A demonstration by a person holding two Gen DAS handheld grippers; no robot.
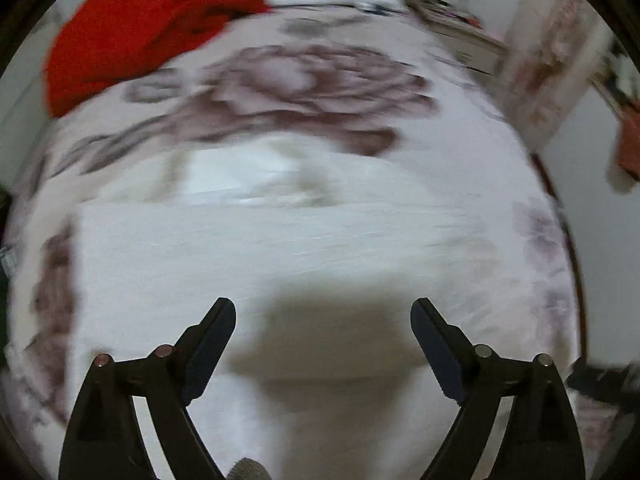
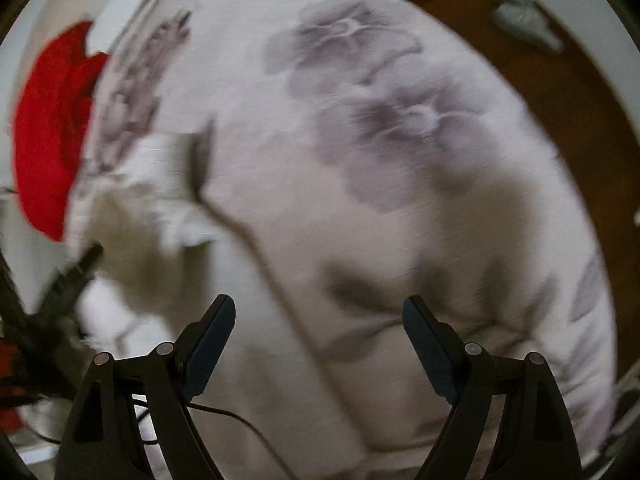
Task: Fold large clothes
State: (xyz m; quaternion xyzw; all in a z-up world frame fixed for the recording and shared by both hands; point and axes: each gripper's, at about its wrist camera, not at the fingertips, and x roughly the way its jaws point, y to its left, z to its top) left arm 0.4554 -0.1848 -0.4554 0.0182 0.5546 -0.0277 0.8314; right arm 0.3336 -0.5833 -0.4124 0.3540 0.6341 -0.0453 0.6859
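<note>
A white garment (image 1: pixel 256 240) lies spread flat on a bed with a floral cover (image 1: pixel 304 80). Its collar end (image 1: pixel 248 176) is toward the far side. My left gripper (image 1: pixel 323 312) is open and empty, hovering over the near part of the garment. In the right wrist view the garment (image 2: pixel 160 216) is rumpled at the left, blurred by motion. My right gripper (image 2: pixel 319 312) is open and empty above the floral cover (image 2: pixel 400 140), to the right of the garment. The left gripper's fingers (image 2: pixel 76 272) show at the left edge there.
A red garment (image 1: pixel 144 32) lies bunched at the bed's far left corner, also seen in the right wrist view (image 2: pixel 48 128). A shelf with clutter (image 1: pixel 452 20) stands beyond the bed. Brown wooden floor (image 2: pixel 560 100) lies past the bed's right edge.
</note>
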